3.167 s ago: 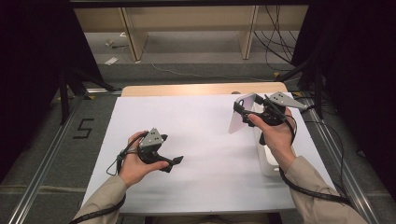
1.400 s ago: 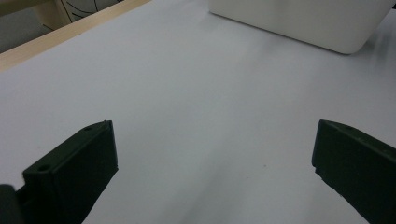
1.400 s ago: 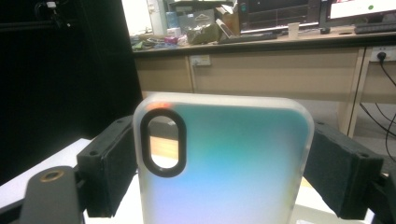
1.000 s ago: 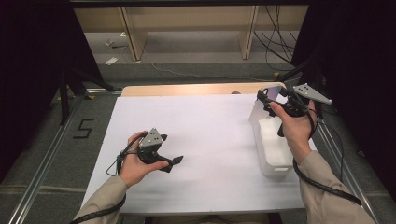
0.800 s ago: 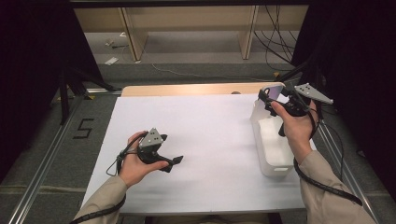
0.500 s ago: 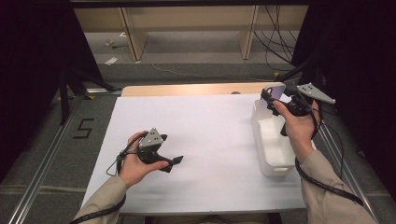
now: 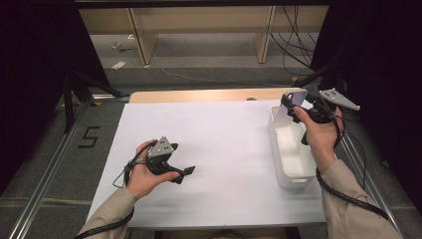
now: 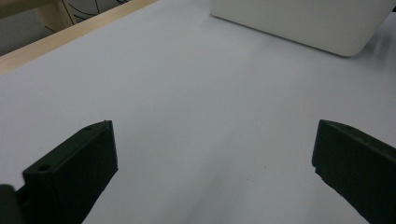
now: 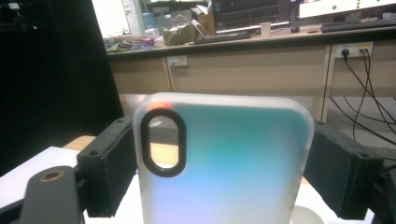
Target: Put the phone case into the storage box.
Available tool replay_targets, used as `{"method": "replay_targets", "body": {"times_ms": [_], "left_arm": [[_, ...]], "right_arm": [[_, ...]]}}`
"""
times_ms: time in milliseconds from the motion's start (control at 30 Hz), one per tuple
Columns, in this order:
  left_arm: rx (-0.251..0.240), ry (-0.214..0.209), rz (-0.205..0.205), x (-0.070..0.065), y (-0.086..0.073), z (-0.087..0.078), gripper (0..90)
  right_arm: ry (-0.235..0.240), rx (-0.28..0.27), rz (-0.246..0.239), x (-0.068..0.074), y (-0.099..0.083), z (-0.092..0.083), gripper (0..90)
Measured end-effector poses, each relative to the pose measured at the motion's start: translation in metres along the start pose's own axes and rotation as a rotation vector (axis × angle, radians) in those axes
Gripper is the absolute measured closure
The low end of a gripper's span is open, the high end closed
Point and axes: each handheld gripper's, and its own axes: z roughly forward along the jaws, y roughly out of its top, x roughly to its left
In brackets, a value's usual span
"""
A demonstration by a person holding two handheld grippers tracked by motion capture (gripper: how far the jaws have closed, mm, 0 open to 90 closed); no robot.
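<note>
My right gripper (image 7: 292, 105) is shut on a translucent phone case (image 7: 294, 97) with a pale blue-to-pink tint. In the right gripper view the phone case (image 9: 224, 163) stands upright between the two black jaws, its oval camera cutout at the upper left. The case hangs over the far end of a white rectangular bin (image 7: 276, 149) at the table's right side. My left gripper (image 7: 186, 173) lies low on the white table sheet (image 7: 219, 149) at the near left, pointing right. In the left gripper view its jaws stand wide apart with nothing between them.
The white bin (image 8: 299, 23) stands ahead of the left gripper. A wooden table edge (image 7: 199, 95) runs along the far side. Metal rails flank the table, and a floor mark "5" (image 7: 89, 137) lies to the left. Cables (image 7: 293, 45) trail on the floor beyond.
The right hand carried the phone case from over the sheet rightward to above the bin's far end, then drifted slightly. The left hand stayed put.
</note>
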Motion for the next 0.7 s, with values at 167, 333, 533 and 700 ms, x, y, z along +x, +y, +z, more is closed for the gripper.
{"method": "replay_targets", "body": {"times_ms": [167, 333, 533, 700], "left_arm": [[-0.001, 0.0, -0.001, 0.0, 0.0, -0.0001, 0.0], [-0.003, 0.001, -0.001, 0.0, 0.0001, -0.0003, 0.0], [-0.002, 0.001, -0.001, 0.0002, 0.0001, -0.0003, 0.0], [-0.004, 0.0, -0.004, 0.0003, 0.0001, -0.0004, 0.0]], "right_arm": [[-0.006, -0.001, 0.001, -0.0021, 0.0005, -0.0006, 17.9], [-0.014, -0.001, 0.006, -0.0043, 0.0008, -0.0012, 17.9], [-0.021, 0.0, 0.009, -0.0059, 0.0003, -0.001, 17.9], [-0.023, -0.005, 0.009, -0.0076, 0.001, -0.0012, 17.9]]}}
